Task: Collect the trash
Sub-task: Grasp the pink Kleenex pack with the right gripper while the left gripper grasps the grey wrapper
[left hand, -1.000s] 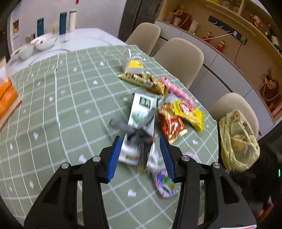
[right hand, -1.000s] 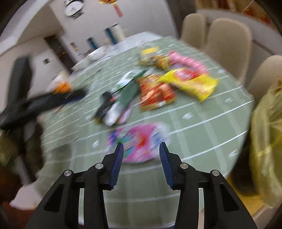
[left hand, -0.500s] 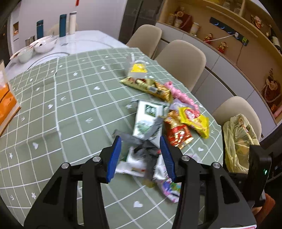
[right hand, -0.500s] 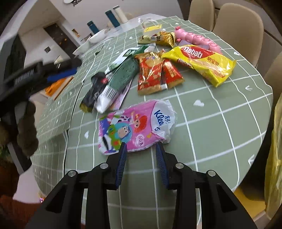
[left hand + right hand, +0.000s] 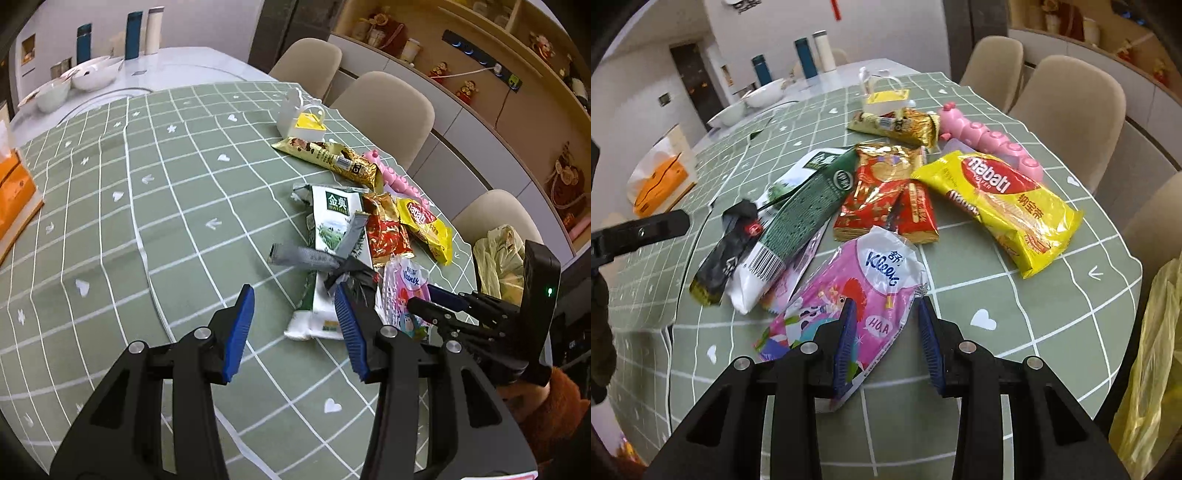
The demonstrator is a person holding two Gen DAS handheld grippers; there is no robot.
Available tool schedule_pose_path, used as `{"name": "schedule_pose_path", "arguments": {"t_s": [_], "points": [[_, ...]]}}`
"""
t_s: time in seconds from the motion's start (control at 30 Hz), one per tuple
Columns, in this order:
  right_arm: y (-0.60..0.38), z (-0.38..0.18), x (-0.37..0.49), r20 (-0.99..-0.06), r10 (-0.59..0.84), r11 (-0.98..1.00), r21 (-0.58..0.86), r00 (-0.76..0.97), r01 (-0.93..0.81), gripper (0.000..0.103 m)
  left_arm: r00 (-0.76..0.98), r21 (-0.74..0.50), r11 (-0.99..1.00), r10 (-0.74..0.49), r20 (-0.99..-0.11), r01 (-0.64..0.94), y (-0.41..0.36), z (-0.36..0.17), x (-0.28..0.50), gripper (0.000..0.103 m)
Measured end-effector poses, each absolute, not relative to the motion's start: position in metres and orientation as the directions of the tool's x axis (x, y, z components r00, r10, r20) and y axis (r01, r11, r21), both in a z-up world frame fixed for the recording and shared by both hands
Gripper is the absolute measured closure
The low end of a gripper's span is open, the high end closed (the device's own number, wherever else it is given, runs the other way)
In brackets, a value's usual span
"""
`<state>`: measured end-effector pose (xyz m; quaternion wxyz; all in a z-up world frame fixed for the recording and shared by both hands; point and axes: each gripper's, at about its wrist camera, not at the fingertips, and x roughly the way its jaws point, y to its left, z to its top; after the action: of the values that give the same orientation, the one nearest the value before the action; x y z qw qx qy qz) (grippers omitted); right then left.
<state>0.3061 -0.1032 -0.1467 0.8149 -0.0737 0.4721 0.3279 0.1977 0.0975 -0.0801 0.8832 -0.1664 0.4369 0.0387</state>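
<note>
Several snack wrappers lie heaped on the green checked tablecloth (image 5: 177,229): a green-and-white pouch (image 5: 334,218), a grey wrapper (image 5: 303,256), a red one (image 5: 882,192), a yellow Nabati bag (image 5: 1001,206) and a gold wrapper (image 5: 897,125). A pink Kleenex pack (image 5: 864,291) lies nearest. My right gripper (image 5: 886,310) straddles the pack's near end; its jaws are opening and its pads do not press on the pack. My left gripper (image 5: 293,314) hovers open over the pouch's white end, its right fingertip (image 5: 343,302) beside a black wrapper (image 5: 727,243).
A yellow plastic bag (image 5: 1152,350) hangs off the table's right edge by beige chairs (image 5: 1067,99). A pink caterpillar toy (image 5: 993,144) and a small white-and-yellow box (image 5: 886,98) lie behind the heap. An orange tissue box (image 5: 661,177), bowls (image 5: 92,75) and bottles stand at the far left.
My right gripper has dropped forward onto the pink pack, and its jaws stand narrower than a second ago. My left gripper has slid left, so the heap sits by its right finger.
</note>
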Motion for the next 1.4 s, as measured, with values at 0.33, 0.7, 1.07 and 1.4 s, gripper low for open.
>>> {"name": "schedule_pose_path", "arguments": {"t_s": [0.33,0.7,1.07,1.4], "points": [[-0.085,-0.148,0.291,-0.815,0.378,0.79,0.035,0.439,-0.613,0.089,0.631,-0.294,0.944,-0.136,-0.764,-0.153,0.097,-0.084,0.202,0.06],[-0.165,-0.097,0.276,-0.763,0.445,0.855,0.206,0.47,-0.476,0.098,0.599,-0.269,0.96,-0.175,-0.781,-0.071,0.07,-0.086,0.225,0.06],[-0.205,-0.068,0.259,-0.701,0.439,0.879,0.204,0.563,-0.432,0.098,0.551,-0.233,0.964,-0.128,-0.825,-0.125,0.062,-0.094,0.251,0.08],[-0.227,-0.029,0.251,-0.608,0.467,0.871,0.191,0.642,-0.452,0.098,0.684,-0.169,0.982,-0.064,-0.727,-0.088,0.046,-0.024,0.241,0.086]]}}
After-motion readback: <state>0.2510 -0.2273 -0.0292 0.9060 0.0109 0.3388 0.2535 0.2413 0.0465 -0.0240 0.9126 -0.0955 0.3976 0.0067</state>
